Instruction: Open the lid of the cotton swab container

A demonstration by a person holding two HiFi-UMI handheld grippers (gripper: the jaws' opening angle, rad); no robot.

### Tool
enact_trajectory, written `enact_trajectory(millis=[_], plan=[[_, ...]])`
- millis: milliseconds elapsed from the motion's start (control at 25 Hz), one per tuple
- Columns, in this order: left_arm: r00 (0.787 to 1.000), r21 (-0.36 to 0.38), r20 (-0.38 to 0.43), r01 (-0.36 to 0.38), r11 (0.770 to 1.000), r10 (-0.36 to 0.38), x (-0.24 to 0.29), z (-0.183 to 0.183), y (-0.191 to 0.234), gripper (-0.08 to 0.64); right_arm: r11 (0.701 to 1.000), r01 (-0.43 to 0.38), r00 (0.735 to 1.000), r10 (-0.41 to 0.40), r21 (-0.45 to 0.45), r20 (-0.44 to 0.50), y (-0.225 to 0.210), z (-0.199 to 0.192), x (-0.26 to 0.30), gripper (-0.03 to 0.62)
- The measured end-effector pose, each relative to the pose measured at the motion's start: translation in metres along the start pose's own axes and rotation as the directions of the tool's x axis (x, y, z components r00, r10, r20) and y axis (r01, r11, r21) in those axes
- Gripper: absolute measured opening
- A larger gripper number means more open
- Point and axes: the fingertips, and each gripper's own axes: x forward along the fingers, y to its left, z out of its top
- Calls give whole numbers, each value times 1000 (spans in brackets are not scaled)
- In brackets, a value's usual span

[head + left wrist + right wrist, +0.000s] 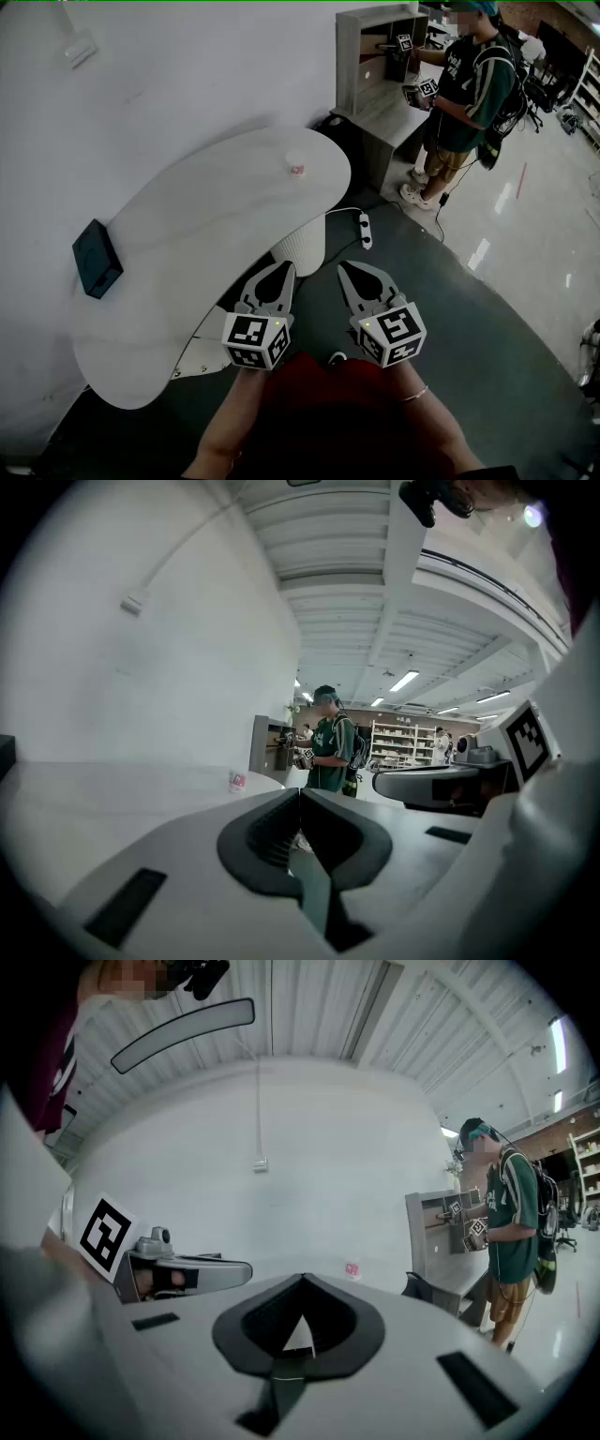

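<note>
The white, kidney-shaped table (187, 234) takes up the left half of your head view, standing on a white ribbed pedestal (302, 246) over dark floor. Beyond its far end, against the wall, is a grey wooden desk with a shelf unit (373, 66), and a person in a green shirt (469, 84) stands facing it, well away from you.

Your left gripper (279, 270) is over the table's near right edge and its tips point toward the far end. In the left gripper view its jaws are pressed together with nothing between them (299, 795). Your right gripper (351, 269) is just beside it, off the table and above the floor. It is closed too, and likewise holds nothing (303, 1280).

A dark, flat rectangular box (97, 258) lies at the table's left edge. A white power strip (365, 230) lies on the floor past the pedestal.

The cotton swab container, a small pale cylinder with a pink label (296, 169), stands upright near the table's far right edge, well apart from both grippers. Its lid is too small to make out. It shows ahead of each gripper's tips in both gripper views (237, 781) (352, 1269).
</note>
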Motion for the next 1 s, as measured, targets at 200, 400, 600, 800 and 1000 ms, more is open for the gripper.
enact_trajectory(millis=[200,400,600,800,1000], plan=[[1000,2,0,4,1000,-4,2,-1,-4,28,1000,-3,1000,3,3,1,-2,4,1,15],[1000,7,-2,-19,1000,19,-1,1,-4,28,999,-32,999,33,11,-13,-2,-3,2,16],[999,6,-15,-42,999,42,-1,2,6,28,998,-58,998,58,5,-20,1,-5,9,17],[997,-1,-41,-58,998,58,8,-4,17,28,996,-92,995,92,7,-35,0,-9,22,17],[997,-6,-62,-43,999,42,27,-8,31,28,996,-83,996,84,19,-39,-13,-8,44,17]])
